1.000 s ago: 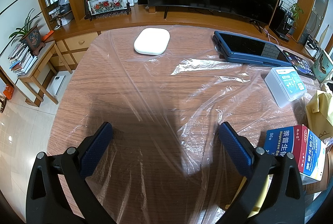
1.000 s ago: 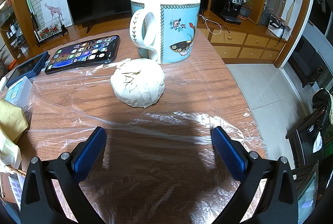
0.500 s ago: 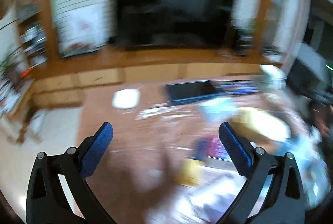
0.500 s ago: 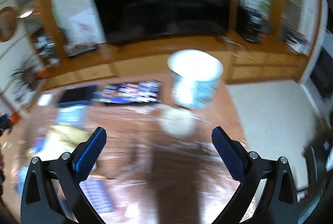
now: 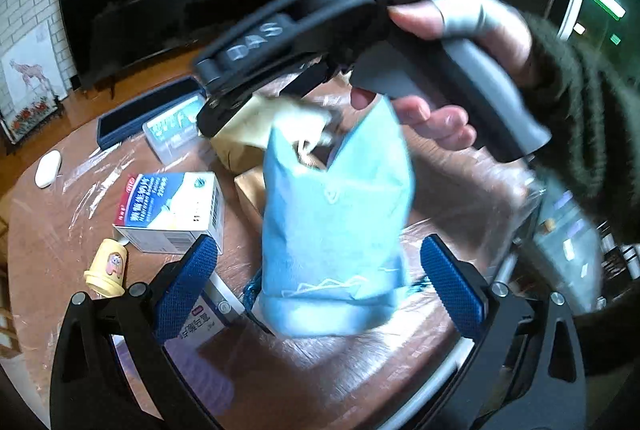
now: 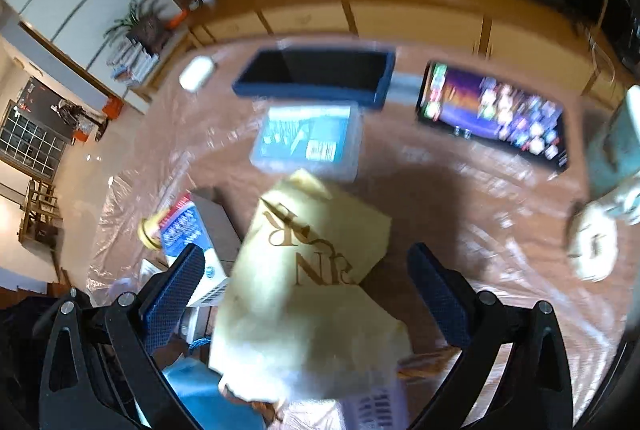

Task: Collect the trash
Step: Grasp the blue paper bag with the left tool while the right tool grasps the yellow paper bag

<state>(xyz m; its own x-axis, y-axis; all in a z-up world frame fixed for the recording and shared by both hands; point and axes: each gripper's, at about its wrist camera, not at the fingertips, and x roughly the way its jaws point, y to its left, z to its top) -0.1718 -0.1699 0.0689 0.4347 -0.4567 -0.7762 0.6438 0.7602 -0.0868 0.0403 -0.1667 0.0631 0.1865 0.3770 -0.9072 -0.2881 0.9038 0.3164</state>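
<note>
The round wooden table point(image 6: 460, 198), wrapped in clear plastic film point(image 5: 80, 214), carries everything. A blue-cased tablet point(image 6: 316, 76) and a lit phone point(image 6: 496, 114) lie toward its far edge, with a clear plastic box point(image 6: 308, 140) just nearer. A light blue pouch point(image 5: 336, 226) stands near the front edge between the left gripper's point(image 5: 318, 280) spread fingers; whether they touch it cannot be told. A cream bag point(image 6: 308, 294) sits between the right gripper's point(image 6: 306, 296) fingers, also apart. A medicine box point(image 5: 172, 210) lies left of the pouch. The crumpled paper ball point(image 6: 592, 246), the trash, rests by the table's right edge beside a mug point(image 6: 618, 150). A small yellow bottle point(image 5: 108, 268) stands beside the medicine box.
</note>
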